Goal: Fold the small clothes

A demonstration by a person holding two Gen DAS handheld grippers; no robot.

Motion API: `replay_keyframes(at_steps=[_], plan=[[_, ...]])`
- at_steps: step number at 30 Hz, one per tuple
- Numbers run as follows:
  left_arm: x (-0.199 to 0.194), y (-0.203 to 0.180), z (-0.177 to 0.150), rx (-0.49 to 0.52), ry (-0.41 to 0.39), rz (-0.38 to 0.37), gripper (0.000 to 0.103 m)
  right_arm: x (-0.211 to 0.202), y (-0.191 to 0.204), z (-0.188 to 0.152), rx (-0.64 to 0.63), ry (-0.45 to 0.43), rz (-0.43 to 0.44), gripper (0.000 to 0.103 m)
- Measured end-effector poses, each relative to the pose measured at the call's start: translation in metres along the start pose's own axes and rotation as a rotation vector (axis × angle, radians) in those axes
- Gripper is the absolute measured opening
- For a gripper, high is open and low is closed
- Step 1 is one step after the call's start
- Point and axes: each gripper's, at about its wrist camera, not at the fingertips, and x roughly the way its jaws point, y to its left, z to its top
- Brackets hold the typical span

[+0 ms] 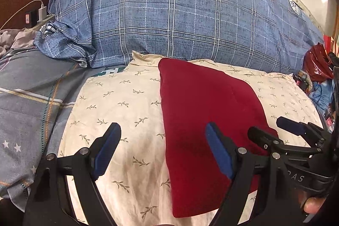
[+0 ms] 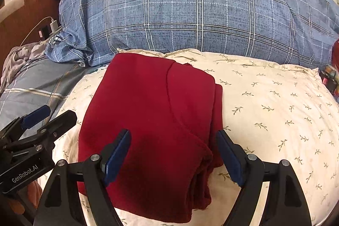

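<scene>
Both tongs are standing wide with nothing between their blue pads: the left gripper point(image 1: 163, 147) is hovering over the near left side of the cream pillow point(image 1: 110, 111), one pad over bare leaf-print cloth and the other over the left margin of the red garment point(image 1: 203, 107), while the right gripper point(image 2: 173, 154) is hovering squarely over the garment's near half, its pads straddling the stacked right-hand edge. Neither pad is clearly pressing the cloth; whether any fingertip is grazing it I cannot tell. Outward from there, the red garment point(image 2: 148, 111) is lying flat on the pillow as a compact rectangle, several layers showing at its near right corner, its far edge reaching almost to the pillow's far edge, its left edge near the pillow's left edge, and a broad bare stretch of pillow running off to the right. Judging by that tidy stack, the folding itself is looking nearly or wholly done, and the step in hand is seeming to be the release and check. Any next move is probably calling for little more than smoothing the loose layers at the near right corner. Behind the pillow a blue plaid duvet point(image 1: 169, 20) is bulging up, and a grey sheet point(image 1: 27, 99) is spreading away past the pillow's left edge.
</scene>
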Motion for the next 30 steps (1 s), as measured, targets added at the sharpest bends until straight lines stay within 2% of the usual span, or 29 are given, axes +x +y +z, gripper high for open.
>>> replay_keyframes(at_steps=[30], plan=[[0.0076, 0.0047, -0.0027, 0.001, 0.021, 0.004, 0.082, 0.0091, 0.0053, -0.001, 0.0, 0.021, 0.011, 0.083]])
